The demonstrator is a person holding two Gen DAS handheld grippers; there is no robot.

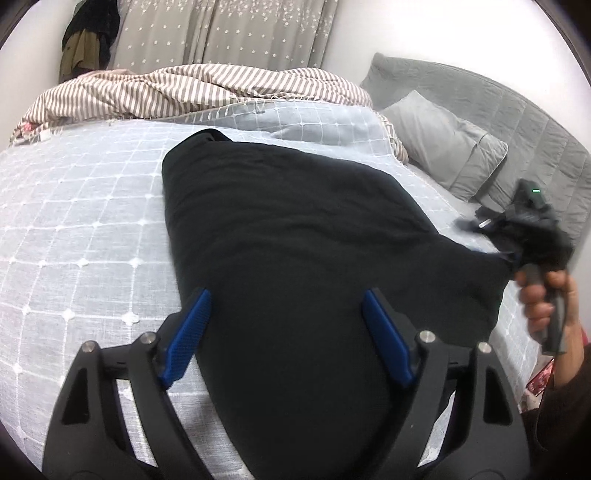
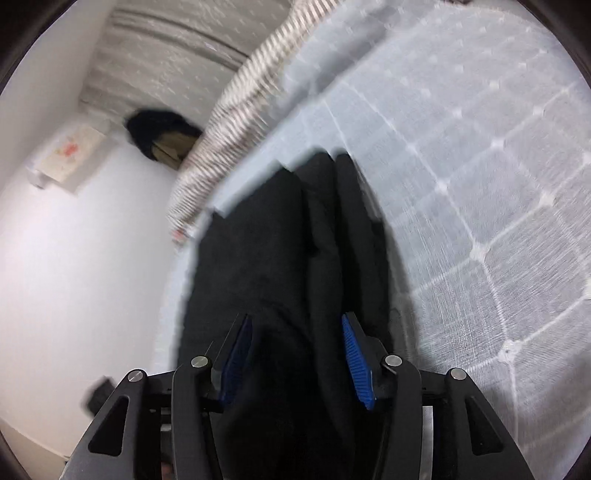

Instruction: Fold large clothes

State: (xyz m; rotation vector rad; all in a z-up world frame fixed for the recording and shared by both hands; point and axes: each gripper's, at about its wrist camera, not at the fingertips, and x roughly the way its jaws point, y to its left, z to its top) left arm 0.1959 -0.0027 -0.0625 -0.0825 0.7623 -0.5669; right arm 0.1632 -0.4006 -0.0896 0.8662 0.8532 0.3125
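Note:
A large black garment [image 1: 295, 236] lies spread on the bed's pale checked cover [image 1: 85, 229]. My left gripper [image 1: 286, 299] is open, its blue pads either side of the garment's near end, just above it. My right gripper shows in the left wrist view [image 1: 517, 236] at the garment's right corner, with black cloth bunched around it. In the blurred right wrist view the right gripper [image 2: 295, 325] has a thick fold of the black garment [image 2: 280, 258] between its blue pads, which stand partly apart, and the cloth hangs lifted.
A striped blanket [image 1: 192, 88] lies bunched along the far side of the bed. Grey pillows [image 1: 447, 144] and a grey padded headboard [image 1: 517, 110] are at the right. Starred curtains [image 1: 229, 29] and hanging clothes [image 1: 88, 37] are behind.

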